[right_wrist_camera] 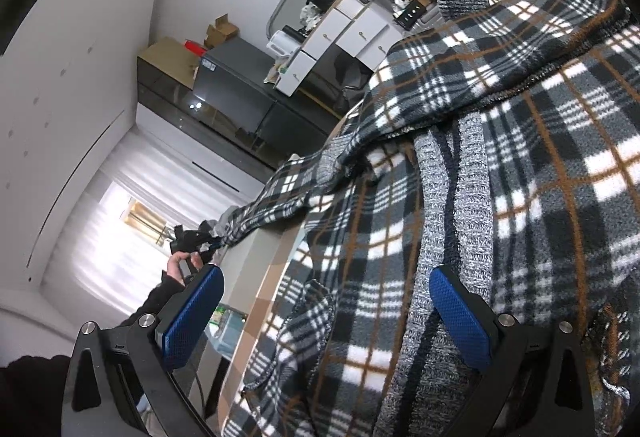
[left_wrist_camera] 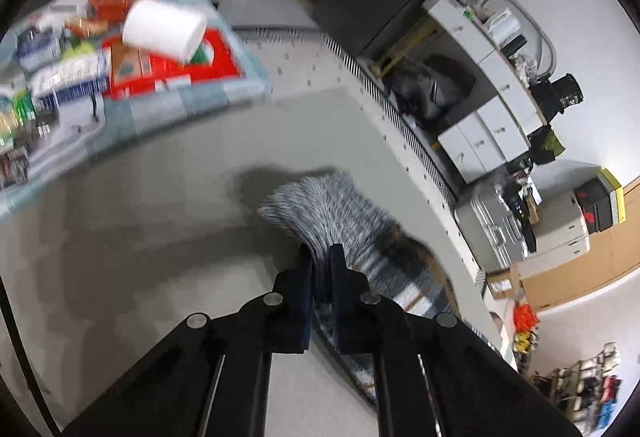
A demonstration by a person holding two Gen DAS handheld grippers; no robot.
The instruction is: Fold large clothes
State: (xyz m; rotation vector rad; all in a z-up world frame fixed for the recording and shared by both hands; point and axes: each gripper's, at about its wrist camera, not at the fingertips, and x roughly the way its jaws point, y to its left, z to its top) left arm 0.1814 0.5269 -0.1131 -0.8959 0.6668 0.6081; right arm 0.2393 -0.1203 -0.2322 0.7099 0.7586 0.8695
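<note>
1. Left wrist view: my left gripper (left_wrist_camera: 321, 251) is clenched on the grey ribbed cuff (left_wrist_camera: 320, 205) of the plaid jacket (left_wrist_camera: 404, 277). The two black fingers (left_wrist_camera: 304, 277) stand almost together with the knit pinched between them.
2. The cuff fans out past the fingertips toward the top of the frame, and the sleeve's long axis trails back to the lower right, along the table edge.
3. The cuff hangs just over the pale grey table (left_wrist_camera: 160, 217), with a dark shadow on the surface beyond it. This view is blurred.
4. Farther along the table, upper left, a white paper roll (left_wrist_camera: 164, 27) sits among red packets (left_wrist_camera: 172, 65) on a light blue cloth (left_wrist_camera: 192, 101).
5. Right wrist view: my right gripper (right_wrist_camera: 326, 317) is spread wide, blue pads (right_wrist_camera: 460, 317) well apart, pressing on nothing that I can see.
6. The jacket fills the right half of this frame, draped over the table's edge. Its grey knit front band (right_wrist_camera: 452, 221) runs from between my pads up toward the collar (right_wrist_camera: 460, 3) at the top, so the body's long axis goes bottom to top here.
7. One sleeve (right_wrist_camera: 272, 205) stretches away to the left, nearly straight, out to where my left hand (right_wrist_camera: 180, 267) holds the other gripper (right_wrist_camera: 192, 239) at its end.
8. The right pad lies against the knit band or just before it; I cannot tell which.
</note>
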